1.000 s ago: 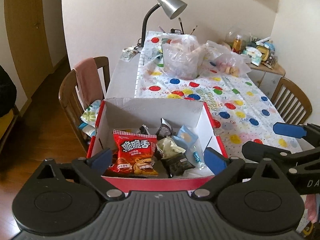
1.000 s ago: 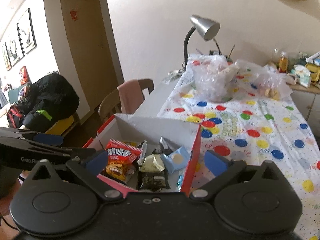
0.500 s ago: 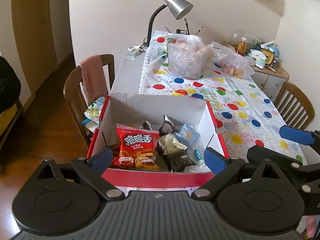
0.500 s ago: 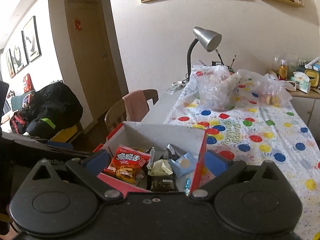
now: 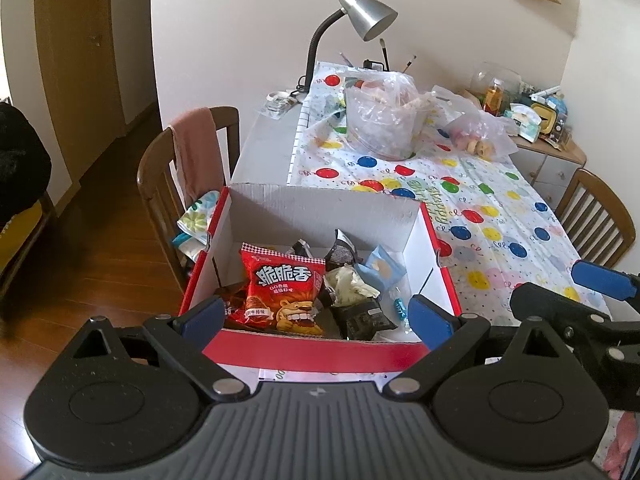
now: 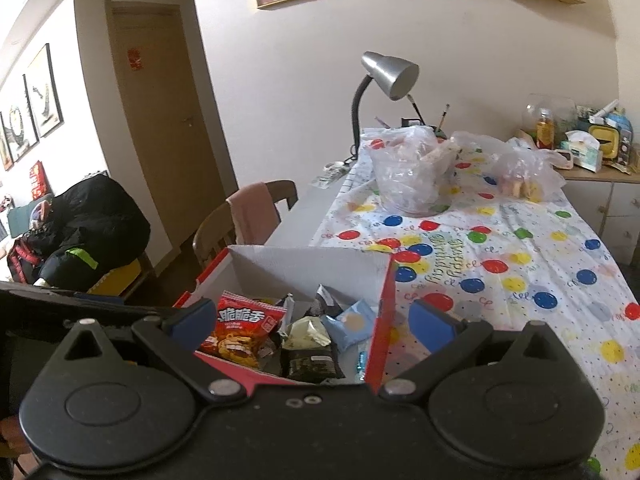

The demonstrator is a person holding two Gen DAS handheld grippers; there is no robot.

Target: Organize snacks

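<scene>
- We are looking over the desk (image 5: pixel 520 216) under its balloon-print plastic cloth.
- The red-and-white cardboard box (image 5: pixel 320 350) is sitting at its near end, holding the snacks.
- We judge picking is next: the red crinkly snack bag (image 5: pixel 282 294) is lying nearest.
- We are holding the left hand-held gripper (image 5: pixel 316 316) and the right hand-held gripper (image 6: pixel 310 318) spread wide and empty.

lamp: silver-shaded gooseneck desk lamp (image 5: pixel 366 14), far left corner of table
cloth: white tablecloth with coloured dots (image 5: pixel 496 216), covers table except a bare grey strip along the left edge
bags: two clear plastic bags, large one (image 5: pixel 380 120) near far end, smaller one (image 5: pixel 478 136) by far right edge
chairs: wooden chair with pink towel over its back (image 5: pixel 192 152) at left edge; second wooden chair (image 5: pixel 596 220) at right edge
door: brown wooden door (image 6: pixel 168 112), left wall
cabinet: cluttered wooden side cabinet (image 6: pixel 592 184), beyond far right corner
</scene>
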